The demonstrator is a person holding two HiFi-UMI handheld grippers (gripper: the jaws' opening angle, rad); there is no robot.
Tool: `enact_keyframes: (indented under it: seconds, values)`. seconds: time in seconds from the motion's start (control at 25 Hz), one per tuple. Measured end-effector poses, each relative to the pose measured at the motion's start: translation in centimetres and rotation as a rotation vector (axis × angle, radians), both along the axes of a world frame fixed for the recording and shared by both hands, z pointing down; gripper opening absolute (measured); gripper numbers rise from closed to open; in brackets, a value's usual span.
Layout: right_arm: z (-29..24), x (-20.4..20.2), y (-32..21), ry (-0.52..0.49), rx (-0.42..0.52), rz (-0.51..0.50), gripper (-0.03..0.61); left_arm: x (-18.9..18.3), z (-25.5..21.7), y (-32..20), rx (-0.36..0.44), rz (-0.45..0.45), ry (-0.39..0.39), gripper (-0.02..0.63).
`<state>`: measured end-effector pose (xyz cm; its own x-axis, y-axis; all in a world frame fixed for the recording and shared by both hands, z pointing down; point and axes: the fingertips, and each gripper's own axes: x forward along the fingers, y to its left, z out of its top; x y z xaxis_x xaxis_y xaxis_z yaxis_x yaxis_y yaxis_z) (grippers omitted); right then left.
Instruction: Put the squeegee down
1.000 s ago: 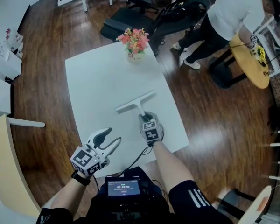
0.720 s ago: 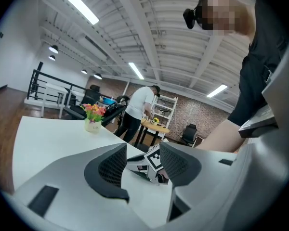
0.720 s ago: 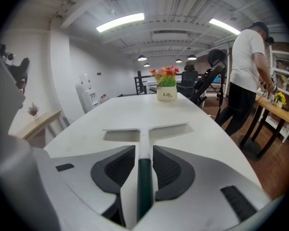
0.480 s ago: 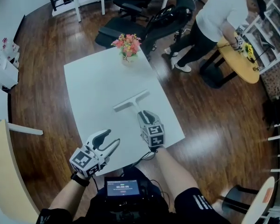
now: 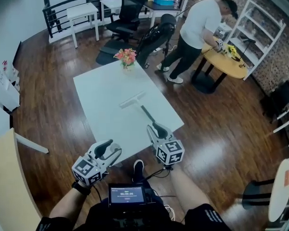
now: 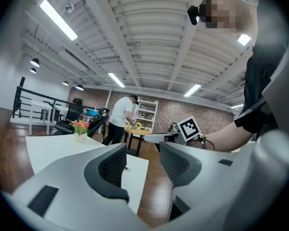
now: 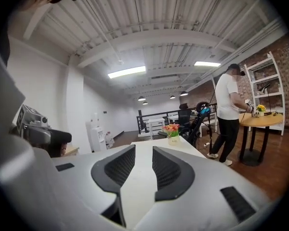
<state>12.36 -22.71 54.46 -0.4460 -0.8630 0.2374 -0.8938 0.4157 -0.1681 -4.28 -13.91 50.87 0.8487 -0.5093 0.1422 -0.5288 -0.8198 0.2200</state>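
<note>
The squeegee lies flat on the white table, its pale blade toward the far side and its dark handle pointing at me. In the head view my right gripper hovers just off the table's near right edge, a short way behind the handle's end and apart from it. Its jaws are open, and the right gripper view shows only table between them. My left gripper hangs at the near left edge, open and empty.
A flower vase stands at the table's far end. A person bends over a round wooden table at the back right. Office chairs and a stroller-like frame stand behind. A white desk borders the left.
My right gripper has let go of the squeegee handle and drawn back toward me off the table edge. The squeegee stays lying on the table. The head view has lifted.
</note>
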Motion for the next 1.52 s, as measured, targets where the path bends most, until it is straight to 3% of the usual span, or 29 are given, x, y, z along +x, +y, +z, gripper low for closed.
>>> enact_keyframes:
  seconds: [0.28,0.56,0.76,1.04,1.52]
  values:
    - [-4.8,-1.2,13.6,0.007,0.076,0.059,0.149,-3.1,-2.2,10.0,0.037,0.056,-0.006,0.21]
    - [-6.2,-0.5,21.3,-0.045,0.078,0.1,0.146,-4.2,-2.7,15.2,0.031,0.051,0.02,0.21]
    - [-6.8,1.0,25.1,-0.078,0.07,0.099,0.126,-4.9,-2.2,17.1,0.009,0.0,0.028,0.21]
    - [-6.2,3.4,29.0,-0.069,0.035,0.066,0.114,-3.0,-2.7,18.8,-0.014,-0.051,0.025,0.21]
    - [-7.6,2.2,30.5,-0.061,0.062,-0.049,0.112,-1.4,-3.9,20.9,0.014,-0.077,0.033,0.21]
